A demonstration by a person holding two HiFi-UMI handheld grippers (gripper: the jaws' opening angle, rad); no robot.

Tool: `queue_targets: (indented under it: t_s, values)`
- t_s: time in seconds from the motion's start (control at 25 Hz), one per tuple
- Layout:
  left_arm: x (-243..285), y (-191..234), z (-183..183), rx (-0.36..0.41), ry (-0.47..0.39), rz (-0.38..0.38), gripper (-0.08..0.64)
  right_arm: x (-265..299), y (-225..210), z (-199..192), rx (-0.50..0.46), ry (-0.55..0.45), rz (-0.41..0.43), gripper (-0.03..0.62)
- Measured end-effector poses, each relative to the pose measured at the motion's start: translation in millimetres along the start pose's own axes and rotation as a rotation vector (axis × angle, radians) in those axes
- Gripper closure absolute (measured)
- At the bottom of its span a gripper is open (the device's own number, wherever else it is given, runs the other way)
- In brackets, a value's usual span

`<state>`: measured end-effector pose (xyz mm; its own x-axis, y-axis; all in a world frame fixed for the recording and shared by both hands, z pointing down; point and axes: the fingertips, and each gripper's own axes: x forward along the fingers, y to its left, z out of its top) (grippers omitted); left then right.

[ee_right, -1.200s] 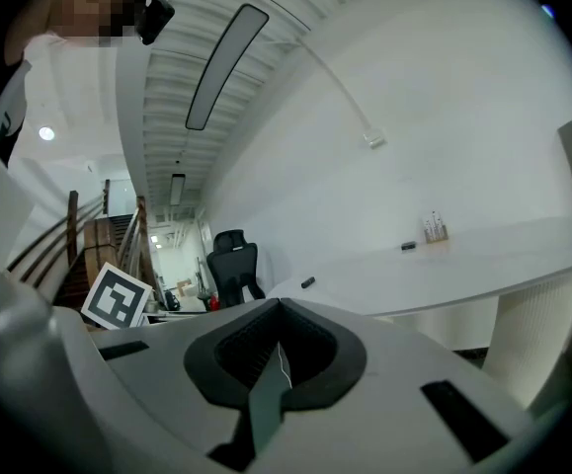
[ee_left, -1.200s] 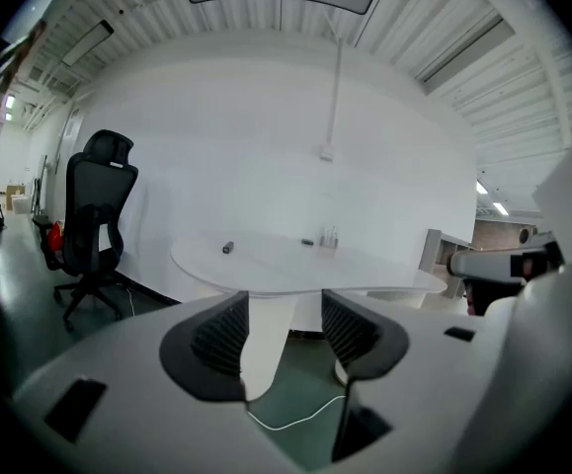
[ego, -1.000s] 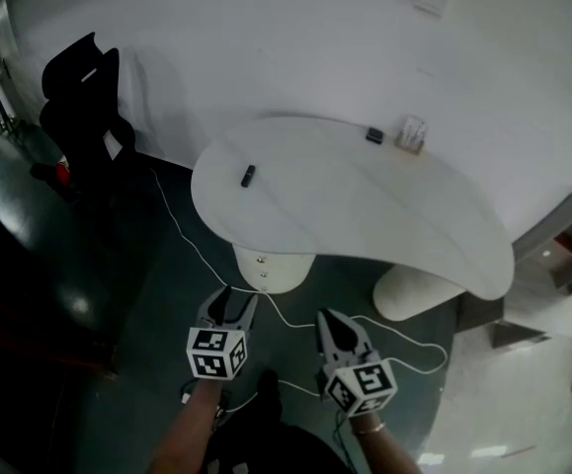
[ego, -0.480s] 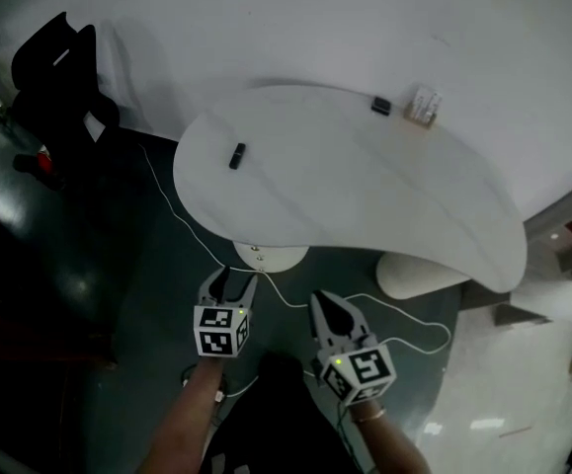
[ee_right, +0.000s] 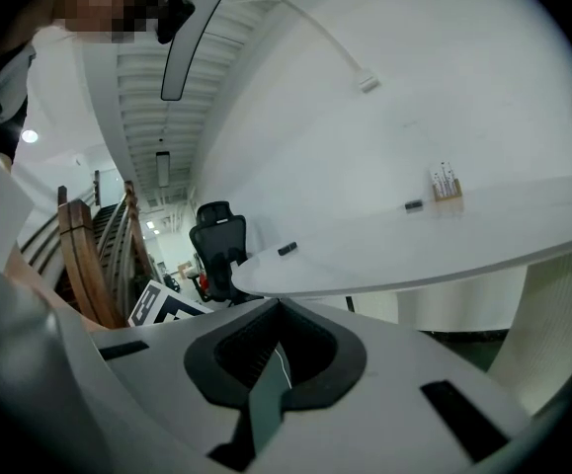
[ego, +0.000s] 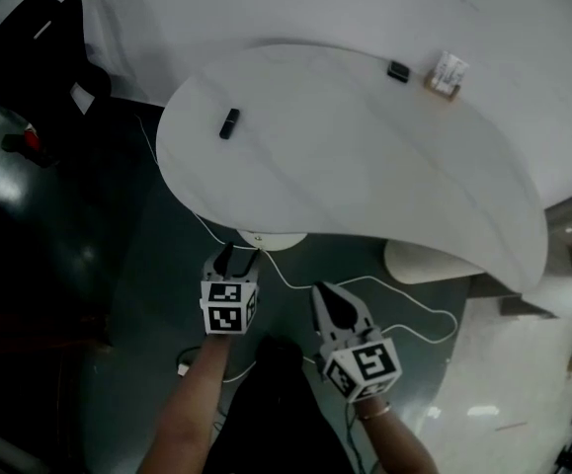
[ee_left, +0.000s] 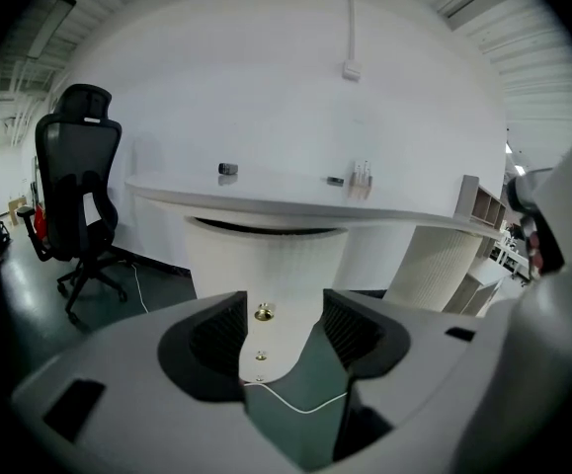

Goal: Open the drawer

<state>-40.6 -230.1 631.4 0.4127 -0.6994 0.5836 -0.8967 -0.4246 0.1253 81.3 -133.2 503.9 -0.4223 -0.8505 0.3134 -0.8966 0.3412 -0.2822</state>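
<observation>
No drawer front shows clearly. The white table (ego: pixel 365 156) stands on a ribbed white pedestal (ego: pixel 271 238), which carries two small brass knobs (ee_left: pixel 263 312) one above the other. My left gripper (ego: pixel 234 260) is open and points straight at that pedestal (ee_left: pixel 266 255), so the knobs show in the gap between its jaws, still a short way ahead. My right gripper (ego: pixel 330 299) hangs lower right over the dark floor, its jaws closed together and empty. In the right gripper view the right gripper (ee_right: pixel 276 349) points past the table's edge (ee_right: pixel 444 240).
A second pedestal (ego: pixel 434 262) stands to the right. A white cable (ego: pixel 404 309) snakes over the floor between them. A black office chair (ego: pixel 39 47) is far left. On the tabletop lie a small black item (ego: pixel 228 123), another (ego: pixel 398 71) and a small holder (ego: pixel 449 73).
I have stepped toward the table: it fills more of the head view. The left gripper has closed in on the pedestal. Both grippers keep their jaw states.
</observation>
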Motion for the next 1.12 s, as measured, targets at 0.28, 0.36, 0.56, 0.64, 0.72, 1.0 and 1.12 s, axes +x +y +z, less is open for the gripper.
queue_targets:
  t_s: [0.28,0.36,0.56,0.64,0.72,1.0,1.12]
  values:
    - [46,8,-28,0.026,0.023,0.023,0.337,15,-22,-40,0.016,0.036,-0.001,0.589]
    - [55,10,-34,0.024,0.026,0.026,0.337,18,-26,-49,0.009,0.041,0.003,0.589]
    - [76,19,-44,-0.001,0.021,0.036,0.337,31,-32,-63,-0.005,0.039,0.02,0.589]
    - [82,22,-44,-0.007,0.017,0.035,0.337,36,-34,-66,-0.012,0.035,0.028,0.589]
    - [90,24,-44,-0.005,0.018,0.033,0.337,40,-35,-68,-0.02,0.027,0.036,0.589]
    - [105,33,-43,0.003,0.022,0.045,0.363,48,-38,-73,-0.021,0.043,0.042,0.589]
    - [108,33,-42,0.013,0.027,0.044,0.421,48,-39,-75,-0.023,0.05,0.044,0.589]
